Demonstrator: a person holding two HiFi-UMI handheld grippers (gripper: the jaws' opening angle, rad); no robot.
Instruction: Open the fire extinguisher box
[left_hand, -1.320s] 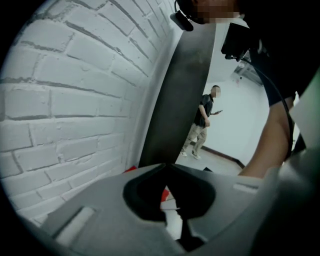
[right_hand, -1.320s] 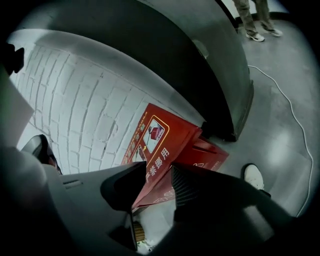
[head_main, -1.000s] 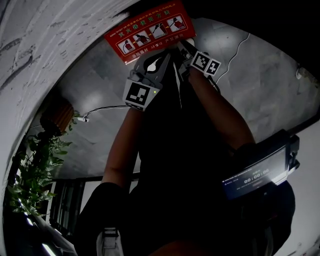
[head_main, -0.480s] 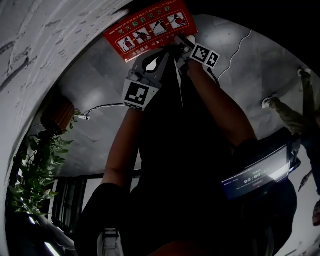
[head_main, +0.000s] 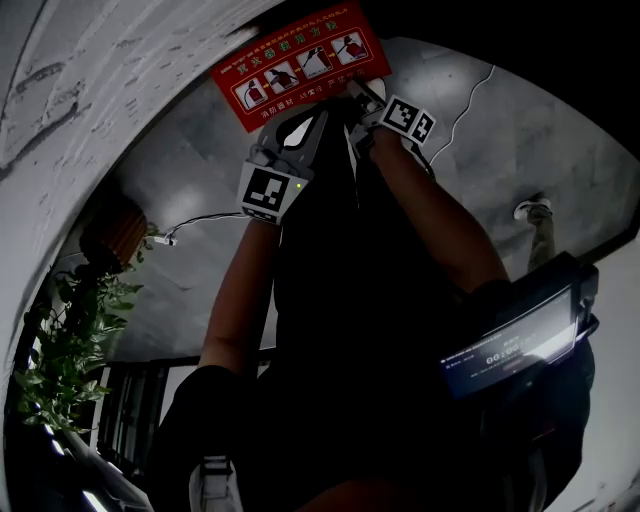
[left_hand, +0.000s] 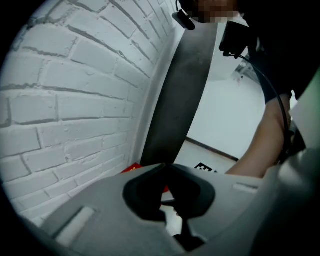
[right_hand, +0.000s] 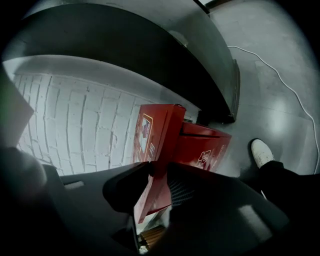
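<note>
- Because the fire extinguisher box (right_hand: 207, 150) opens by its red lid (right_hand: 150, 132), I have my right gripper (right_hand: 157, 172) on that lid's free edge. Its jaws have just been closing and the red panel fills the gap between them, so I take it as clamped on the lid.
- At the middle of the right gripper view, the lid looks tilted up off the box body. Its label side is turned to the left of the frame, and the box sits just beside the white brick wall (right_hand: 75, 125).
- At the top centre of the head view, both grippers reach the lid's near edge, side by side.
- My left gripper (left_hand: 165, 167) has its jaw tips together, and I see nothing pinched between them. I judge it is there to steady or nudge rather than to carry.
- A dark panel (right_hand: 150, 55) arches across the top of the right gripper view, close above the box. The wall behind may limit how far the lid swings.
- Farther out, a white cable (right_hand: 280, 80) trails over the grey floor at upper right. A white shoe (right_hand: 261, 152) stands near the box at right.
- A potted plant (head_main: 70, 350) sits well apart at lower left in the head view.
- With both grippers crowded on one edge, the left one could get in the way of the lift.
</note>
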